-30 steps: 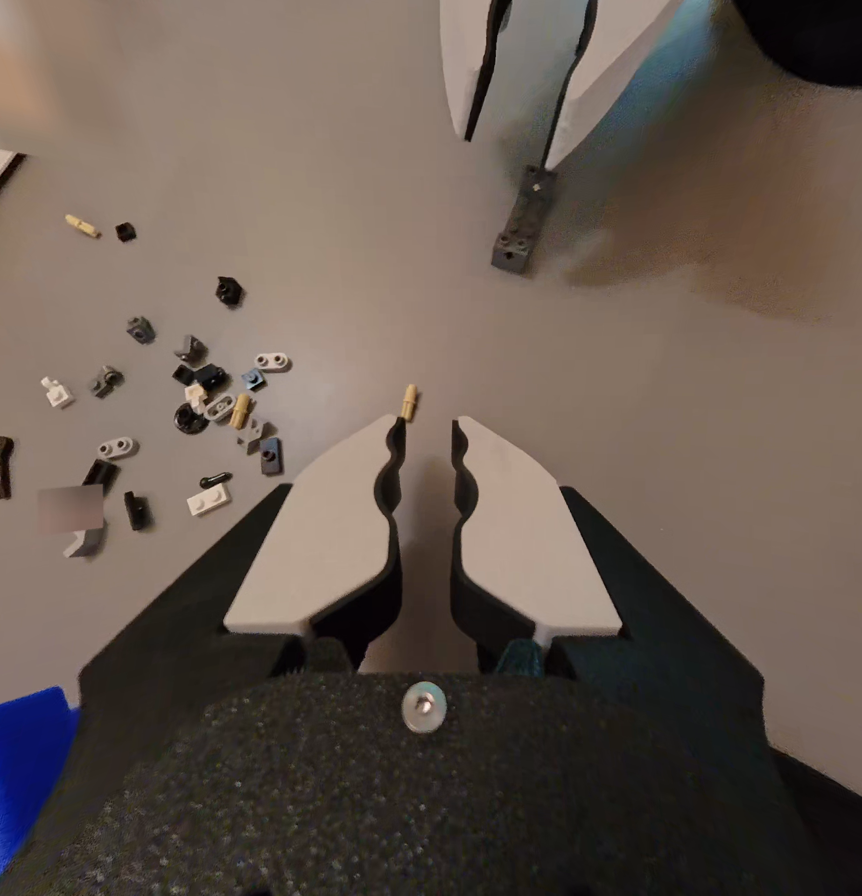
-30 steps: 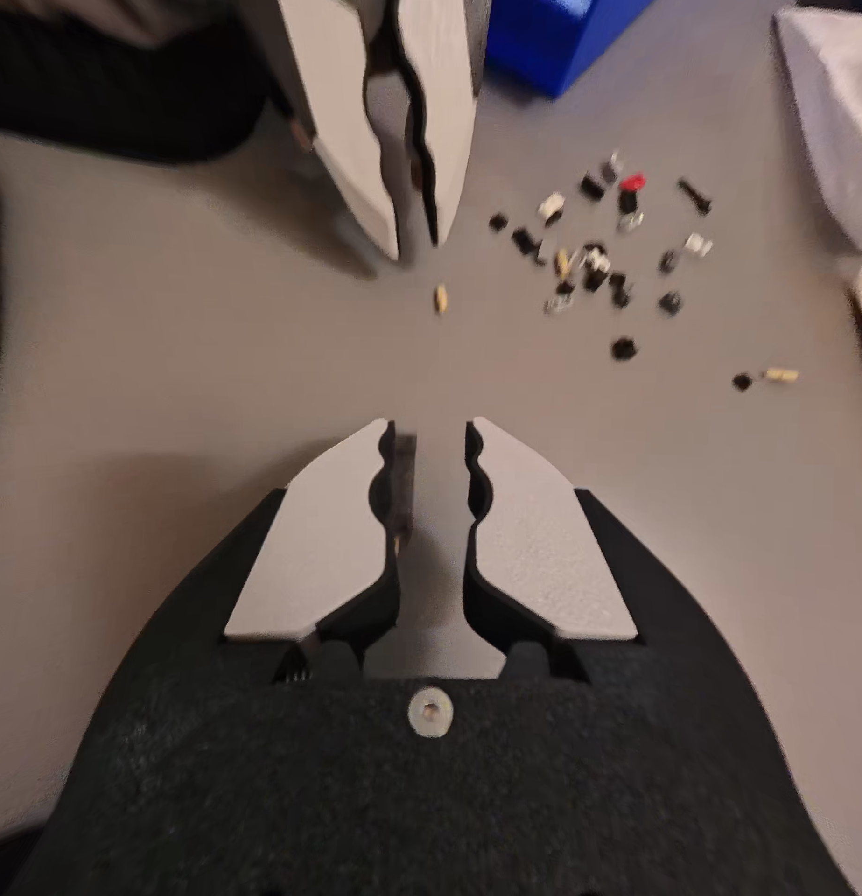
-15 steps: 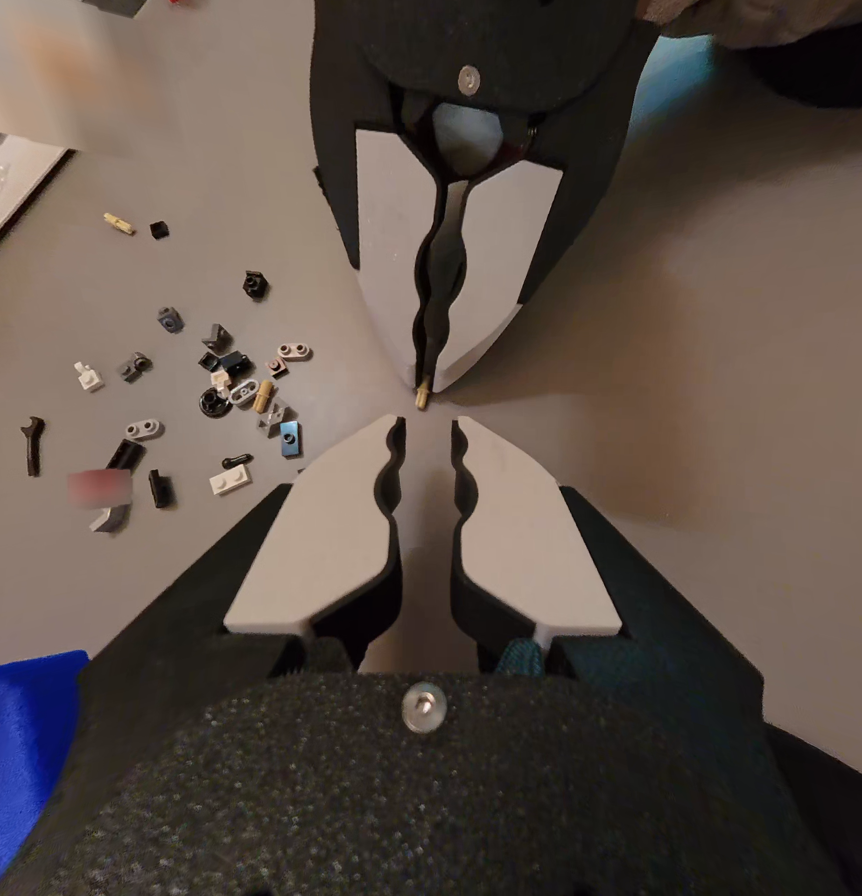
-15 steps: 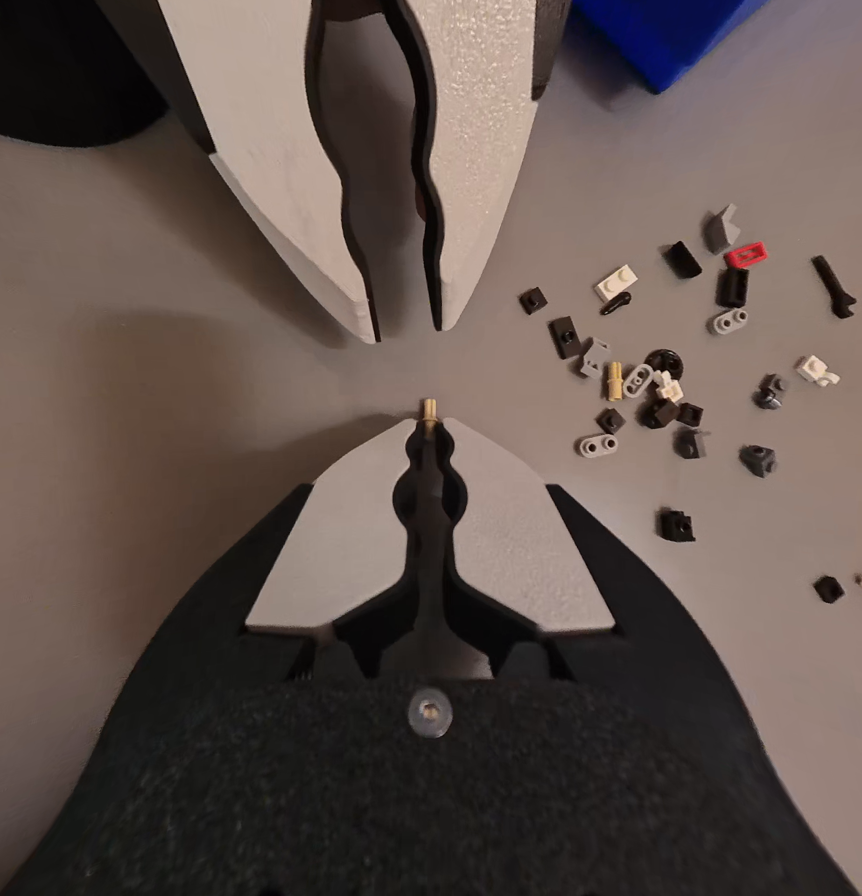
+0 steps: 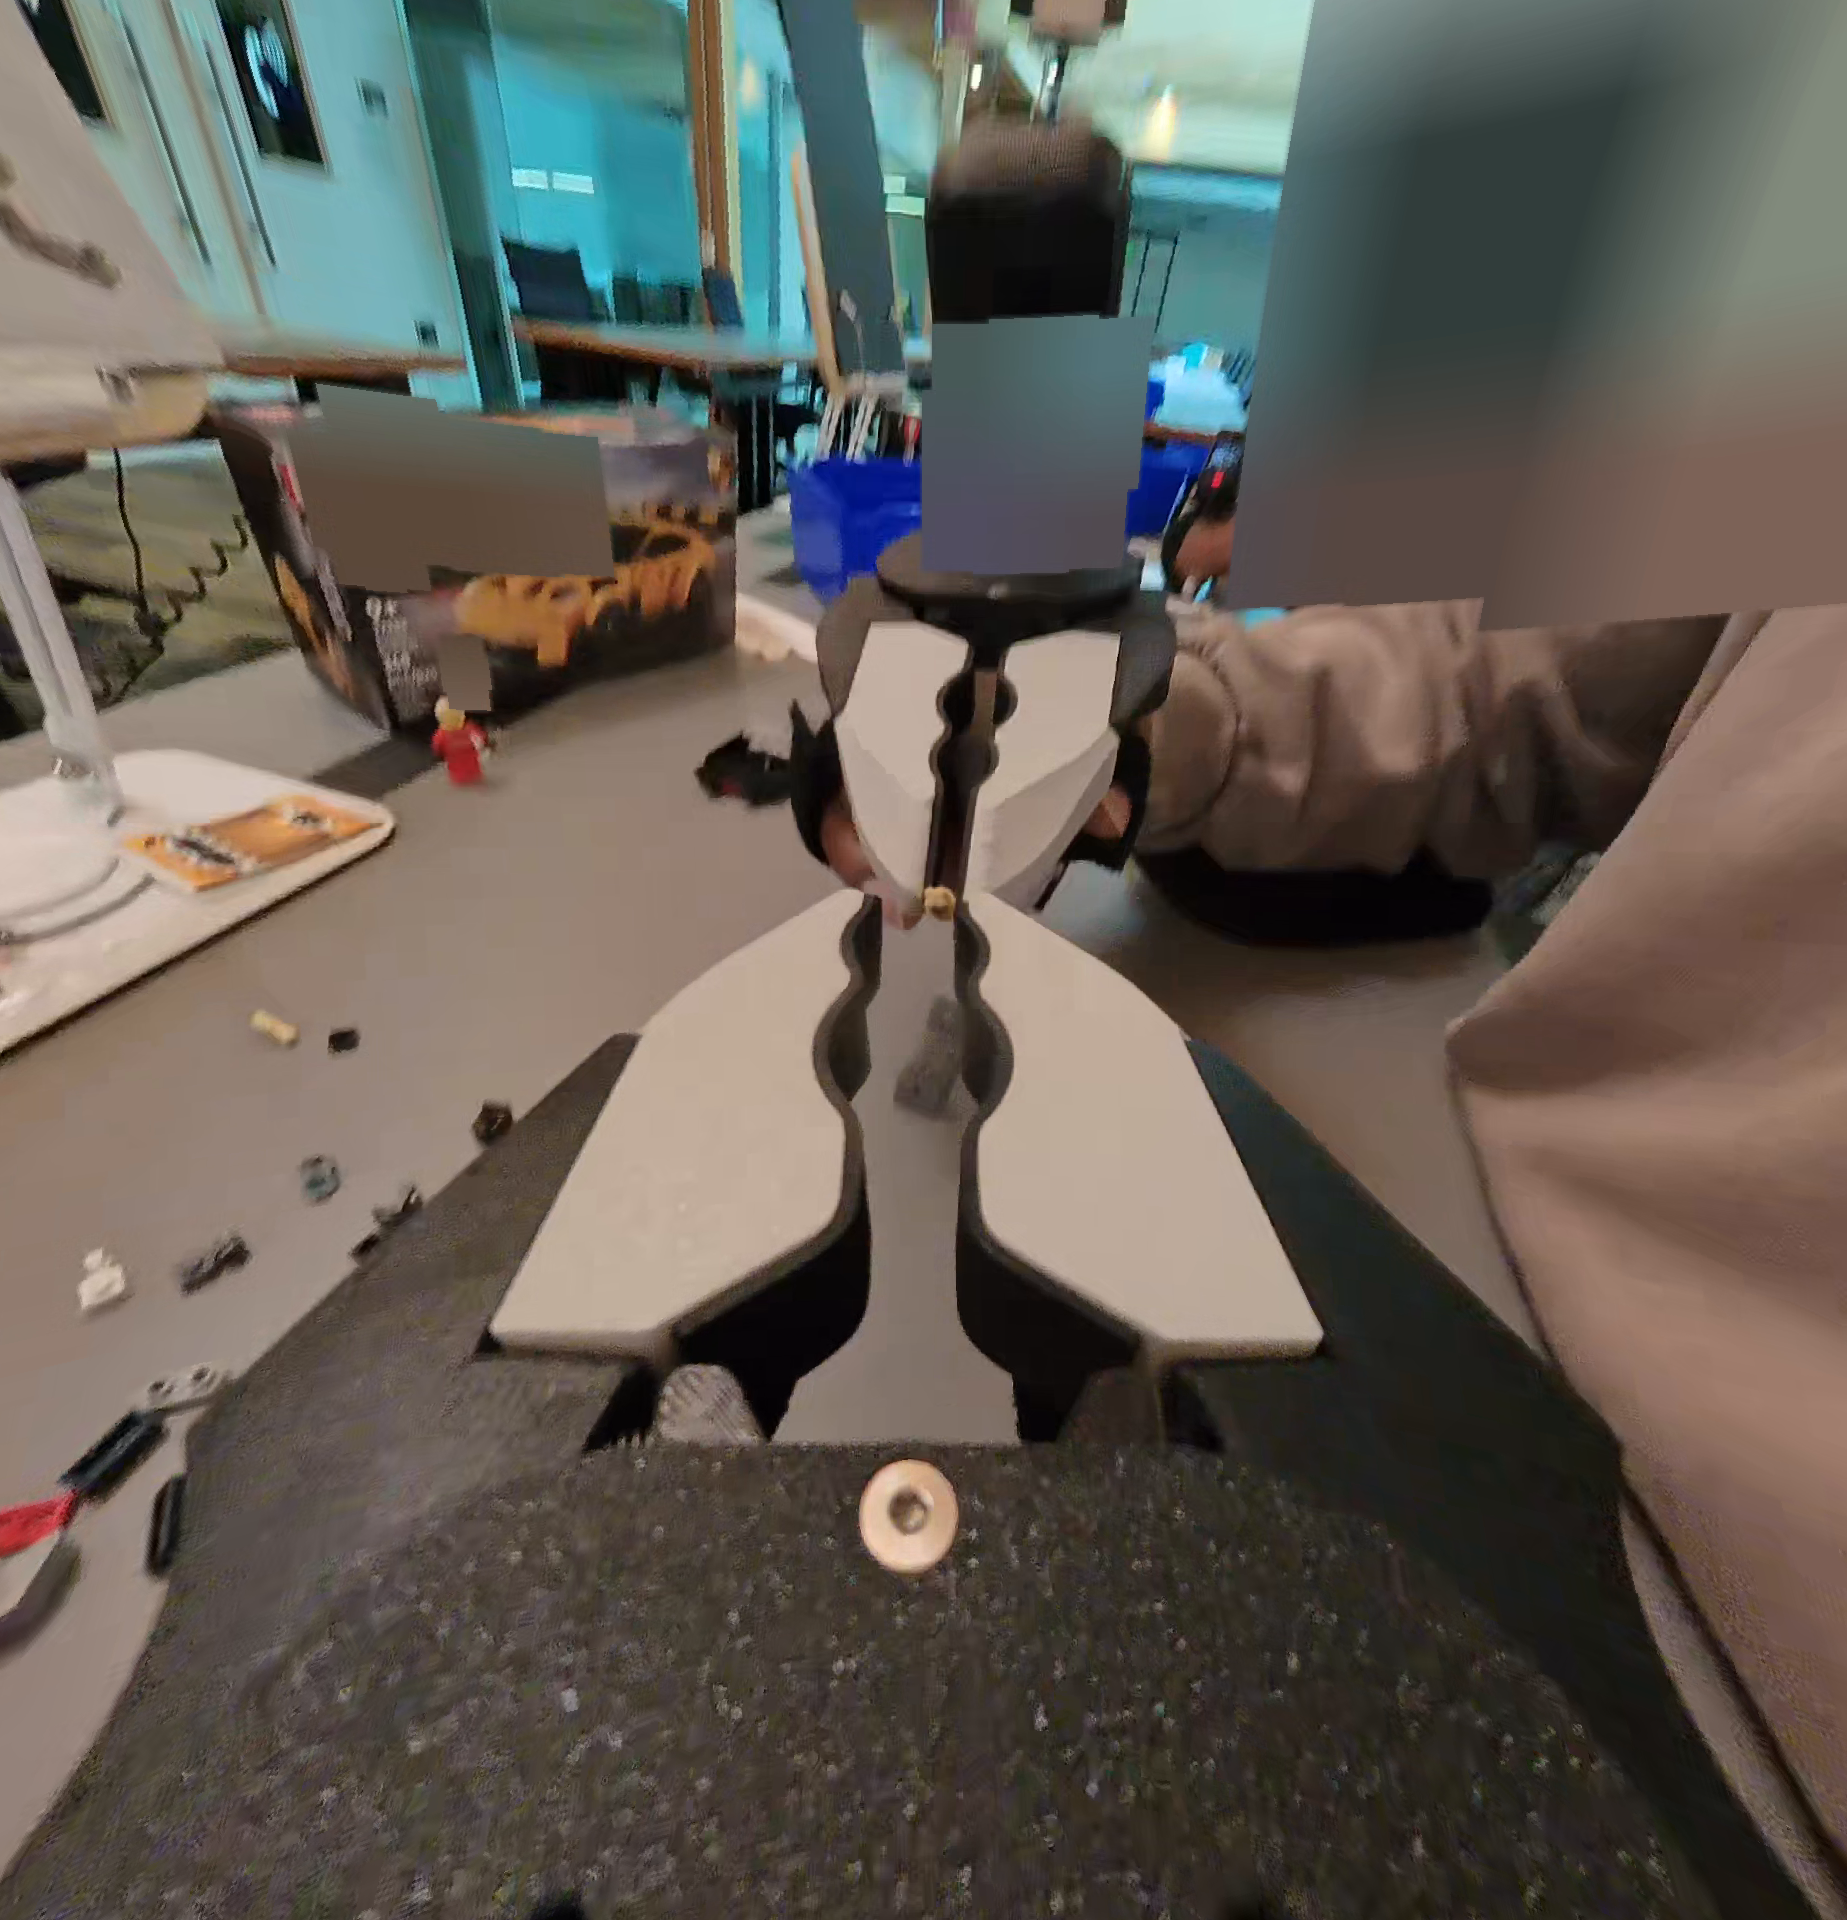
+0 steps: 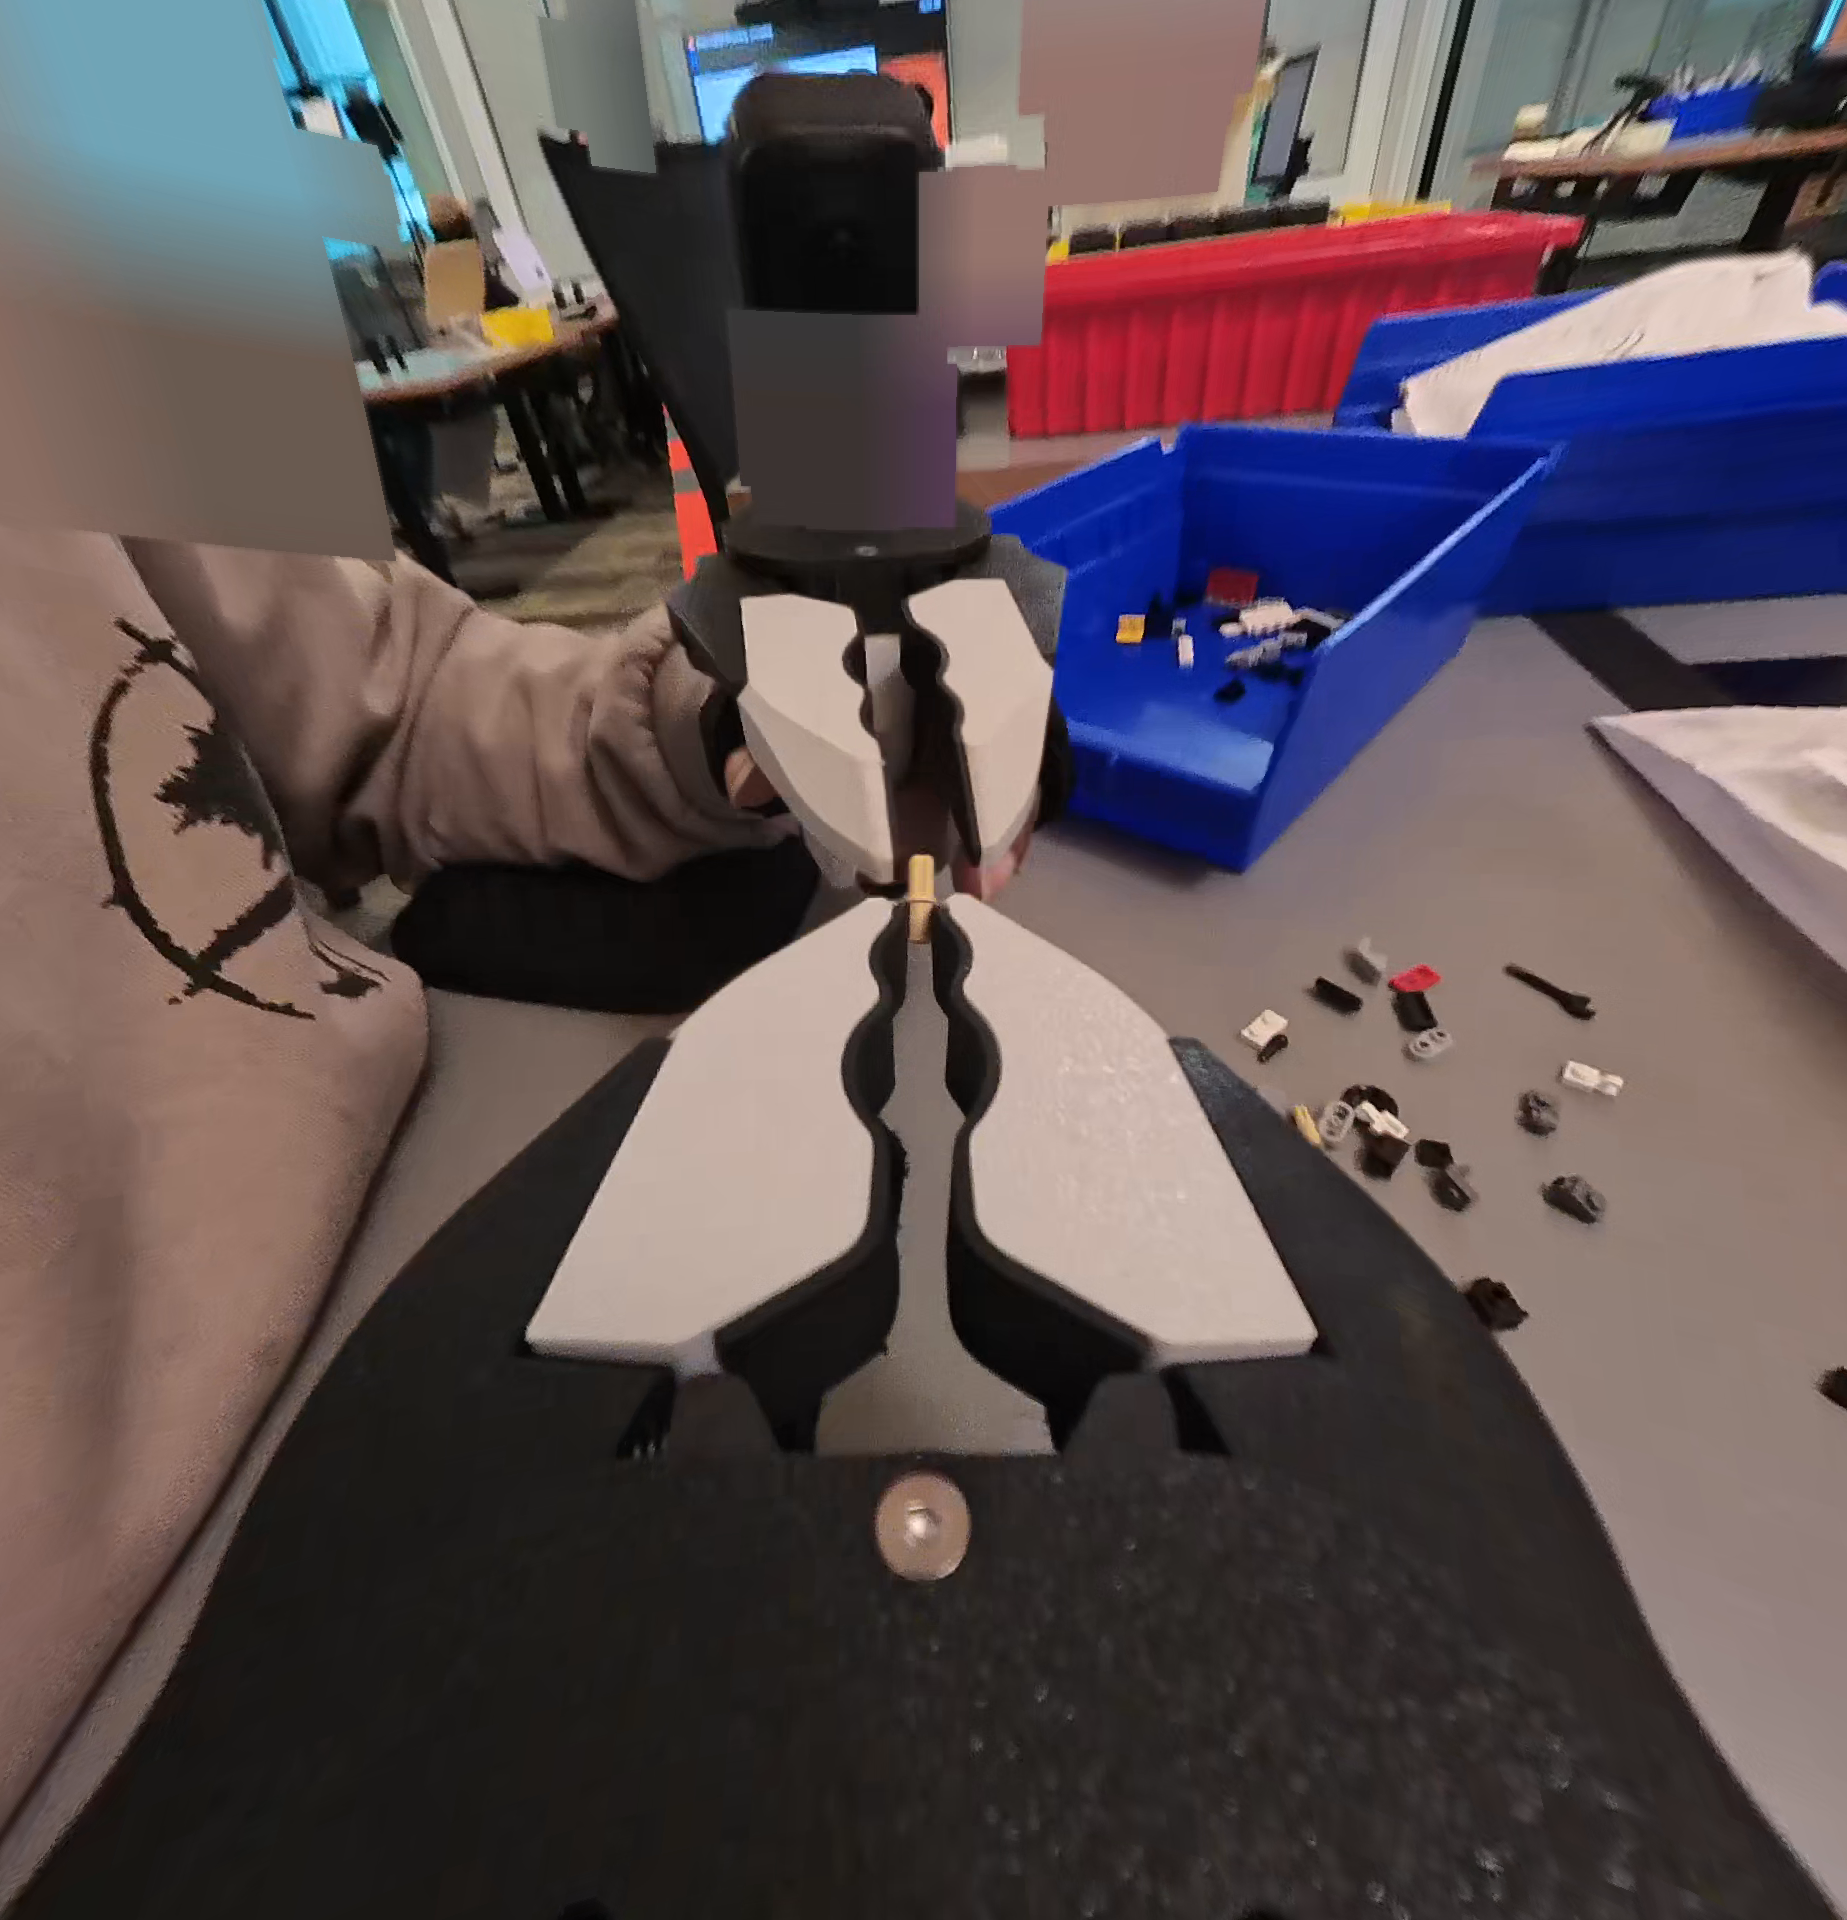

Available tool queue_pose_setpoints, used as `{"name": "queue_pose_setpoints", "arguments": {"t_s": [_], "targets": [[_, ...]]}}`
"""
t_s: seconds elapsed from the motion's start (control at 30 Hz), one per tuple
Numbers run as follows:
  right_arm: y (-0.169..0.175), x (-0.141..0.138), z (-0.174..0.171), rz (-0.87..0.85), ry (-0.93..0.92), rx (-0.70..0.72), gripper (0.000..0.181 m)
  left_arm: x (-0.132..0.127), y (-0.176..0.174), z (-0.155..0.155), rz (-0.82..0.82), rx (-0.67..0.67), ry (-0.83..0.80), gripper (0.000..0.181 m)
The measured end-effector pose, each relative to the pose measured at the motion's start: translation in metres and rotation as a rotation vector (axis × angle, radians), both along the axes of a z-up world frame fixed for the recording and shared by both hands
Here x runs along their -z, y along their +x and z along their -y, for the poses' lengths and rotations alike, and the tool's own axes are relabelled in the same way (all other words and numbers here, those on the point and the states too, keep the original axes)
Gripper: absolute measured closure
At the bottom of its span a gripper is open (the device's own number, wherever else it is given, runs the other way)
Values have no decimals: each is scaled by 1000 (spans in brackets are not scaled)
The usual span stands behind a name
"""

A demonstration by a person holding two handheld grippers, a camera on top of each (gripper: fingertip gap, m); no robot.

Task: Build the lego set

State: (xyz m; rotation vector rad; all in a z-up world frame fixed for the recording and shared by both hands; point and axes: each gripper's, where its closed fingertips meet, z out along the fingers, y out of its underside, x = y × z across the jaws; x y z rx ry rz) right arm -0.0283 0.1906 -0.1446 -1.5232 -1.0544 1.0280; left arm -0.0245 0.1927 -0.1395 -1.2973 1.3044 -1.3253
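i start with the grey worktop [image 6: 1521, 831], which carries everything. on it a blue bin [image 6: 1314, 582] with a few pieces inside sits past the right claw, and in the left wrist view a printed box [image 5: 545, 613] stands at the far side beside a small red figure [image 5: 460, 740]. a scatter of loose pieces [image 6: 1418, 1081], mostly black, grey and white, lies on the worktop to the right of my right claw and well apart from both tips. a grey block [image 5: 931, 1060] rests on the worktop below the left claw, seen through its gap.

both claws are raised and face each other tip to tip. the right claw [image 6: 919, 920] is pinched on 1 tan pin [image 6: 919, 896] at its very tip, the rest of its gap standing slightly apart behind the pinch. the pin's long axis runs along the claw's fingers, so its free end points straight at the left claw [image 5: 911, 914]. the left claw stands a little apart with nothing in it, its tips just short of the pin's free end [image 5: 938, 902].

i judge this a handover or a regrip of the pin. the coming move turns on that line: the pin lies dead ahead of the left claw, end on and slightly right of its centre, so i would slide in along the axis and close on the free half.
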Motion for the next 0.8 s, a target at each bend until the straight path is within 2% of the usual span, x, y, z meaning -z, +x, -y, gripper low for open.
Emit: {"name": "queue_pose_setpoints", "arguments": {"t_s": [0.27,0.8], "targets": [[1,-17,13,-79,19,-1,177,-17,7,18,54,25,12,177],[1,-3,19,63,149,59,177,-6,10,25,-1,90,-43,177]]}}
